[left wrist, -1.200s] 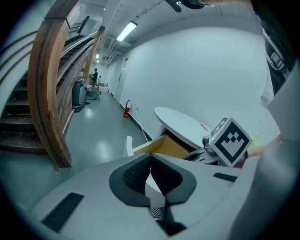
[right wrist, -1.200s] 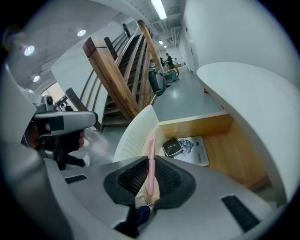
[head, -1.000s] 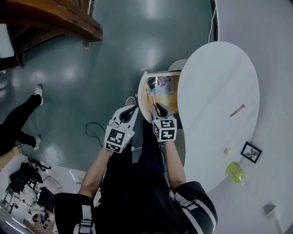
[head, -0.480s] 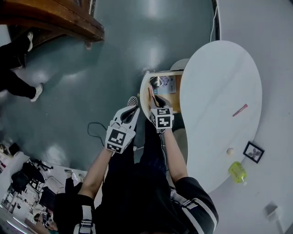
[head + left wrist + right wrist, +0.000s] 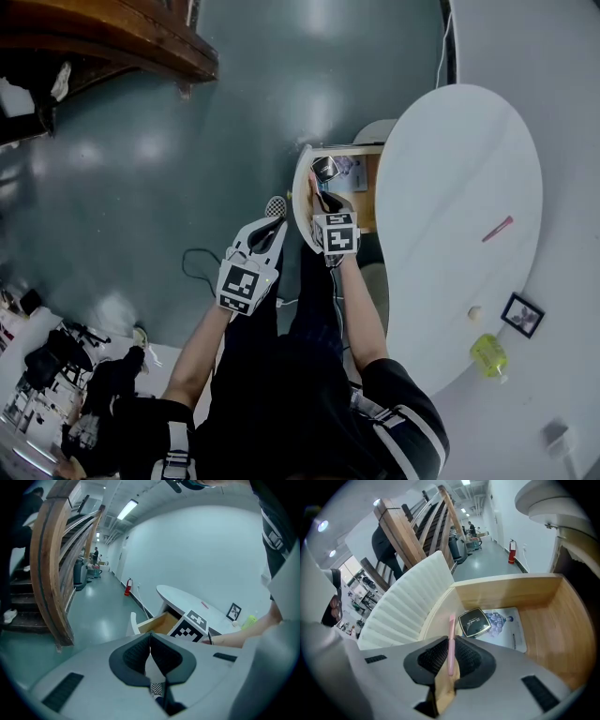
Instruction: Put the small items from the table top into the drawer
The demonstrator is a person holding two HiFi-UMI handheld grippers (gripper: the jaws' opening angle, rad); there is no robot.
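Above the open drawer (image 5: 506, 585), right gripper (image 5: 450, 645) pinches slim pink pen (image 5: 451, 625) | likely light, stiff, slippery; best held mid-shaft | left gripper (image 5: 150, 640) closed, empty.

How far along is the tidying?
Done: a black compact and a card lie in the drawer. In hand: the right gripper holds a pink pen over it. Left: on the table, another pink stick, a small round item, a framed picture and a yellow bottle.
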